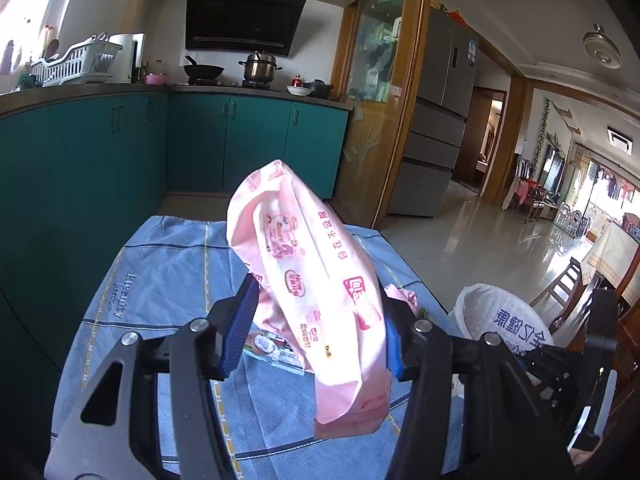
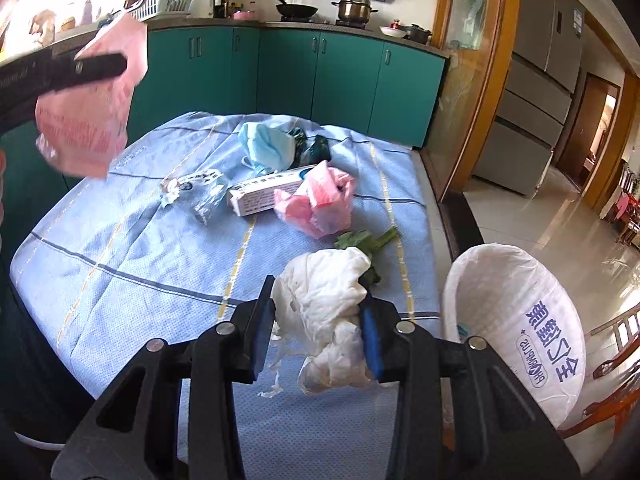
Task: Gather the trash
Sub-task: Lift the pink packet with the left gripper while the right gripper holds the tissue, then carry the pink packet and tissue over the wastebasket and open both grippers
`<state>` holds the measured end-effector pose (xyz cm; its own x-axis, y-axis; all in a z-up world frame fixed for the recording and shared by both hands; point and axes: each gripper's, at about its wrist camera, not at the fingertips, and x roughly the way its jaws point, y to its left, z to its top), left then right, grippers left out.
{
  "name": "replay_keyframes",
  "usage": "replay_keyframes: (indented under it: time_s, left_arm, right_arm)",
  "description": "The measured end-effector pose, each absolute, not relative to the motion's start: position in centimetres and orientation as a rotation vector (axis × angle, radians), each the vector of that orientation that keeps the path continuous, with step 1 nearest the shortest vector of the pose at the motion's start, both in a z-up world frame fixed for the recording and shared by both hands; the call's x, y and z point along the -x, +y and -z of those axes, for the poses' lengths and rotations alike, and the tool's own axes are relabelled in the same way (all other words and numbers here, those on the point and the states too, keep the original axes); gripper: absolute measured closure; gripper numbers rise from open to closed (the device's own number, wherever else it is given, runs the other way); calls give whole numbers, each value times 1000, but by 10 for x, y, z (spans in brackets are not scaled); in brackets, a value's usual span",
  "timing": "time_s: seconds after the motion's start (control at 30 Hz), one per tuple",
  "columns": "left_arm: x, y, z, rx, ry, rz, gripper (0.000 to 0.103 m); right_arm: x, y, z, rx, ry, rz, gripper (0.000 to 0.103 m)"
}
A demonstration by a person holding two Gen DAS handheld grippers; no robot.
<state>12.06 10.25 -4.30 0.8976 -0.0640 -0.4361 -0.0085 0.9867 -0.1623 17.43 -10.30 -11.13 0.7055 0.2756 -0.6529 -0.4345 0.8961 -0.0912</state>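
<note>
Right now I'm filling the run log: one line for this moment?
left gripper: shut on pink wrapper | right gripper: shut on crumpled white tissue | lined bin: at table's right

The cloth (image 2: 132,280) is seen in light blue, crossed by dark blue and yellow lines. The packet (image 1: 316,292) is pink with red print. The tissue (image 2: 332,316) is white, the mask (image 2: 266,146) pale blue, the cabinets (image 2: 340,76) teal.

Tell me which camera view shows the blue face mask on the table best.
The right wrist view. There the blue face mask lies in plain sight at the far end of the blue tablecloth, past the white box. In the left wrist view the mask cannot be seen: the pink packet held in the left gripper fills the middle.
</note>
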Motion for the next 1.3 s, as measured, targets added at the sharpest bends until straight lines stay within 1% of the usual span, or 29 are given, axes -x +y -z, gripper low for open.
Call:
replay_keyframes:
  time_s: [0.37, 0.77, 1.0, 1.3]
  left_arm:
    - [-127, 86, 54, 140, 499, 54, 48]
    - [-132, 67, 60, 96, 534, 79, 48]
    - [-141, 48, 66, 91, 561, 129, 48]
    - [-152, 16, 74, 63, 597, 190, 48]
  right_arm:
    - [-180, -127, 114, 189, 688, -375, 64]
    - [-178, -123, 110, 169, 662, -425, 64]
    - [-182, -159, 107, 143, 652, -338, 64]
    - [-189, -227, 117, 100, 673, -183, 64]
